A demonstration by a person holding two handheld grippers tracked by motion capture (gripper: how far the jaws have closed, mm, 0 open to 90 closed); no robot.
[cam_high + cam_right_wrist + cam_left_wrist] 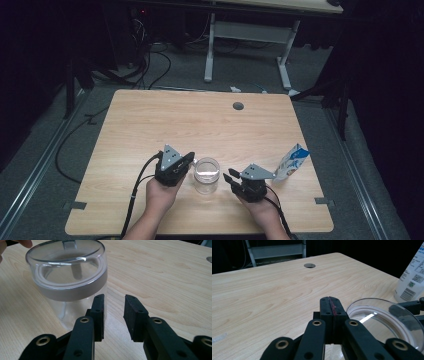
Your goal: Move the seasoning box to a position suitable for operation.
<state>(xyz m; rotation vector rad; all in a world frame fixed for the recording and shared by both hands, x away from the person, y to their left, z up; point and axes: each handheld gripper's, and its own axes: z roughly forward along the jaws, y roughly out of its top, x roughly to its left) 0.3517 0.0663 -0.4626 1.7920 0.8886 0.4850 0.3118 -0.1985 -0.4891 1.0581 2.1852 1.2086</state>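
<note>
One clear lidded jar point(207, 175) stands upright between both hand-held grippers.

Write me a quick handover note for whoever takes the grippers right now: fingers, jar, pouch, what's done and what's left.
Left gripper: fingers shut, nothing between them, just left of the clear round plastic jar.
Right gripper: fingers apart, empty, just right of the jar, not gripping it.
The jar stands upright near the front edge of the light wooden table, its clear lid on.
The white-and-blue pouch stands at the right edge, untouched.
Done: both grippers brought to the jar.
Left: probably grip the jar and take off the lid.
</note>
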